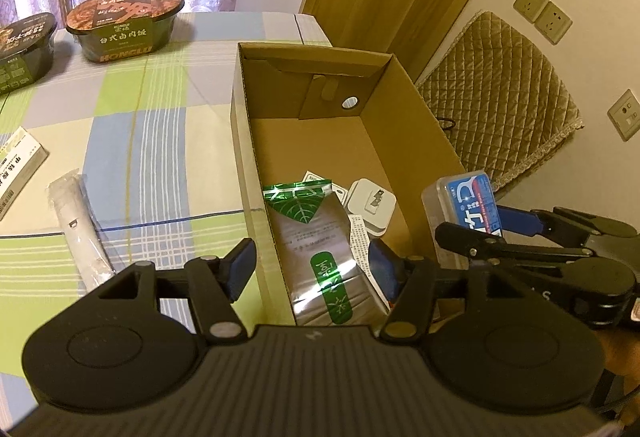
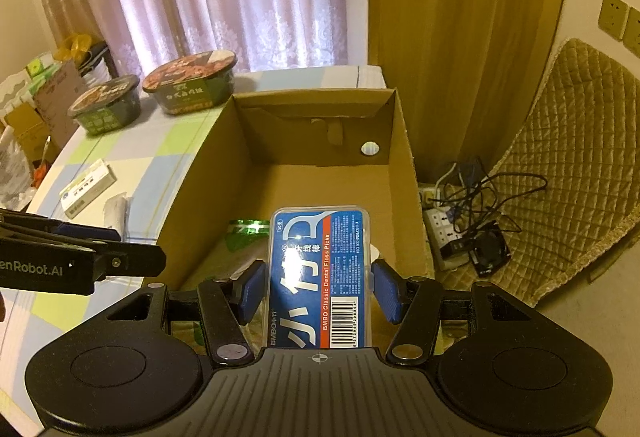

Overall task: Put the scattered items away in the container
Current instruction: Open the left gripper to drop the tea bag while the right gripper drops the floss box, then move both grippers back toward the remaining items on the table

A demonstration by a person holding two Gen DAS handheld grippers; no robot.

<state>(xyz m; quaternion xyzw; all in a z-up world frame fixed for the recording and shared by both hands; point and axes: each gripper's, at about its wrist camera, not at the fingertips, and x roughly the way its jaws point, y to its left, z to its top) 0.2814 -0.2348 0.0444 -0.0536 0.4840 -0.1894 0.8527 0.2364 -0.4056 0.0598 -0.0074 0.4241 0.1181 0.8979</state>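
Above the cardboard box (image 2: 400,165), padded fingers (image 2: 386,289) pinch a glossy rectangular floss case (image 2: 320,277).

Open brown cardboard box (image 1: 404,141) stands on the checked tablecloth (image 1: 160,141) at the table's right edge. In it, at the near end — a silver foil pouch with green leaf label (image 1: 320,249), and right of it a white plug adapter (image 1: 372,205). Left of the box lie a white wrapped tube (image 1: 80,233) and, further left, a white carton (image 1: 16,169); behind these — two round dark instant-meal bowls (image 1: 128,23). A clear floss-pick case with blue label (image 2: 320,277) is above the box's near right side.
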